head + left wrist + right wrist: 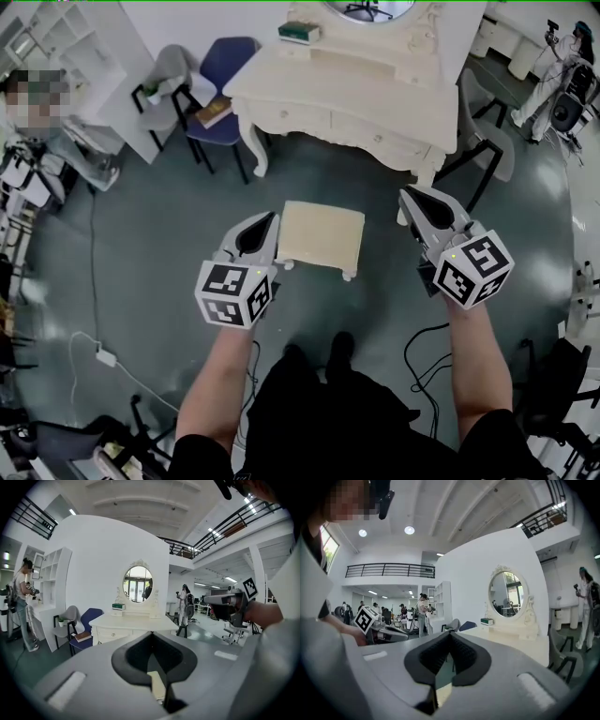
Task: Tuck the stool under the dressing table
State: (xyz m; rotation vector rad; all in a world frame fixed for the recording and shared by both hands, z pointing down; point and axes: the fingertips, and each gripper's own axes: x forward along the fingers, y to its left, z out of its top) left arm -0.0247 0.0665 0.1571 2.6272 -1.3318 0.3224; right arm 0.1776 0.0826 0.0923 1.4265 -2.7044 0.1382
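Note:
The cream stool stands on the dark floor a short way in front of the cream dressing table, outside its leg space. My left gripper hovers at the stool's left edge and my right gripper off its right side, above it; both are shut and hold nothing. In the left gripper view my left gripper faces the dressing table and its oval mirror, with a sliver of the stool below. The right gripper view shows my right gripper with the table to its right.
A blue chair with a book and a grey chair stand left of the table. A black-legged chair stands at its right. Cables and a plug strip lie on the floor at left. A person stands at far left.

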